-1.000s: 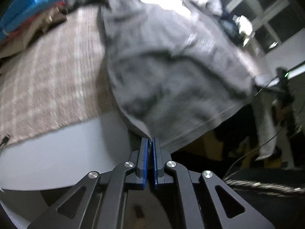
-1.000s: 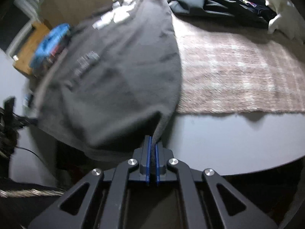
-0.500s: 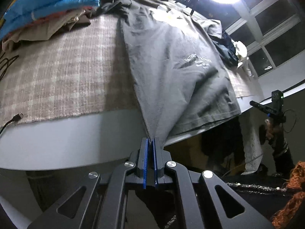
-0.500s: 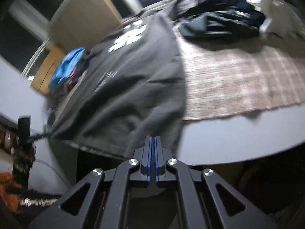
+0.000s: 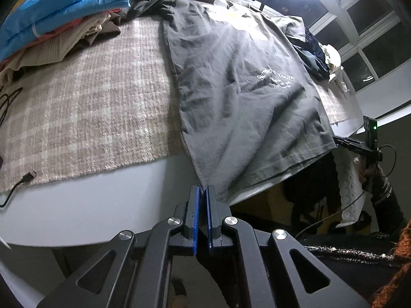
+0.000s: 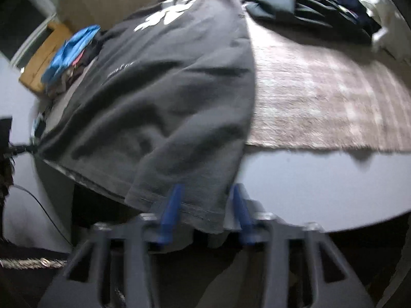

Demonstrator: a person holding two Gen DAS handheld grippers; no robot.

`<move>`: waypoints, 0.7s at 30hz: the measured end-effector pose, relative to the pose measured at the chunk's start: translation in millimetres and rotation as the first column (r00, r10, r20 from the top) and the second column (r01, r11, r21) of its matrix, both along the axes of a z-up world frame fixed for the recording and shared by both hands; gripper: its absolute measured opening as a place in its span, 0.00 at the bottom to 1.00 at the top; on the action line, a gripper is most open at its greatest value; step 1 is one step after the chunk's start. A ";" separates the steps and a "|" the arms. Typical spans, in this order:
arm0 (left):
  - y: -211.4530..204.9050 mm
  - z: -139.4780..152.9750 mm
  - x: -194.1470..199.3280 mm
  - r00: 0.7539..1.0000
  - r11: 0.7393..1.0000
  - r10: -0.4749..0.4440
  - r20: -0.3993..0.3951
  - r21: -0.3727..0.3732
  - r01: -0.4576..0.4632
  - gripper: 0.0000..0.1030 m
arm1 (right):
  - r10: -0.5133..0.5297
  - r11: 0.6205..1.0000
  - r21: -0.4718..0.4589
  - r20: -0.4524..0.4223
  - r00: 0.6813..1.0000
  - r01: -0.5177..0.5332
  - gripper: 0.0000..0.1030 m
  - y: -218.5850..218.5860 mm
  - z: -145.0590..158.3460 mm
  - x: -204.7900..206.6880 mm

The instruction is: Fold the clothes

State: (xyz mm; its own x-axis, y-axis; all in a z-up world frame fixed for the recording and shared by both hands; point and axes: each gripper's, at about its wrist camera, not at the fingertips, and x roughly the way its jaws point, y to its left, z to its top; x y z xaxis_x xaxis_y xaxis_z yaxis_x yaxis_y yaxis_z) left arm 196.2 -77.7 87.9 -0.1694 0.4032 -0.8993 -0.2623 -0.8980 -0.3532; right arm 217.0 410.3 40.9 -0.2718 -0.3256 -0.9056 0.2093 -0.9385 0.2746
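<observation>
T-shirt: dark grey T-shirt [image 5: 231, 82], soft cotton, white print, centre frame, hem overhanging the table [image 5: 90, 200]
Rug: woven plaid rug [image 5: 84, 107], fuzzy
Left gripper [image 5: 203, 195]: fingers clenched on hem corner
Right gripper [image 6: 205, 205]: fingers spread, hem loose between

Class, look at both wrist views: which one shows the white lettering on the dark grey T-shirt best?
The left wrist view: the white lettering on the T-shirt is sharp there. In the right wrist view it is a faint blurred line.
</observation>
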 end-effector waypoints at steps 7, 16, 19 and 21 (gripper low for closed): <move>-7.4 53.5 9.4 0.997 0.999 0.003 -0.079 0.037 -0.001 0.04 | -0.026 0.989 -0.147 -0.088 0.996 0.013 0.02 26.7 89.8 1.3; 6.8 6.6 11.2 1.000 1.000 -0.017 0.019 0.004 0.017 0.04 | -0.093 0.992 -0.087 -0.034 0.995 0.089 0.02 37.5 57.1 2.7; 2.0 -18.0 8.4 0.998 1.000 -0.001 0.063 -0.018 0.002 0.04 | -0.091 0.995 -0.043 0.024 0.996 0.092 0.02 34.8 26.1 2.2; -2.1 -29.8 5.4 0.996 1.000 0.012 0.084 -0.022 -0.010 0.04 | -0.101 0.995 -0.005 0.055 0.993 0.101 0.02 34.8 8.8 -0.7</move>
State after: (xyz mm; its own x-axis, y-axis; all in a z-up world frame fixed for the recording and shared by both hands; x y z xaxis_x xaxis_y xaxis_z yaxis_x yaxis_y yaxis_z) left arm 201.6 -79.8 58.1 -0.0972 0.3820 -0.9190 -0.2225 -0.9084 -0.3541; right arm 216.3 445.2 49.6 -0.2538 -0.3062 -0.9175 0.0982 -0.9518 0.2905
